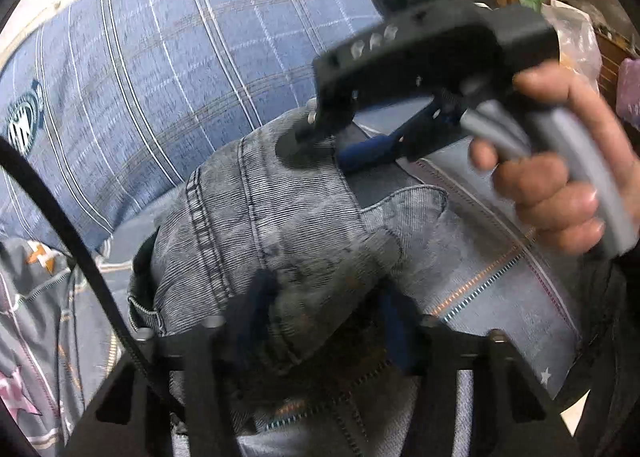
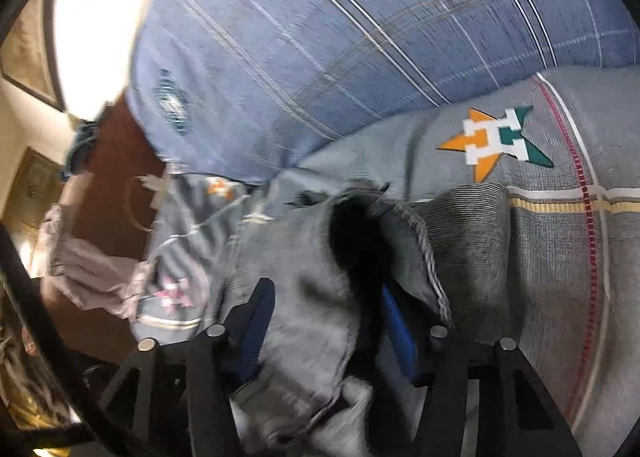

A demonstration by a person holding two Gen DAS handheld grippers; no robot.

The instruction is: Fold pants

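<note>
This is a bedroom in a home. A big blue checked pillow [image 1: 168, 69] lies on a bed [image 2: 560, 257] with a grey sheet that has star pictures.

A bed [image 2: 560, 241] covered in a grey sheet with cream and red stripes and an orange, white and green star emblem [image 2: 496, 141] is carrying everything. Grey washed-denim pants [image 1: 280, 217] are lying bunched on the sheet. A large blue plaid pillow with a round badge [image 1: 160, 57] is resting along the bed's far edge, just behind the pants.
</note>
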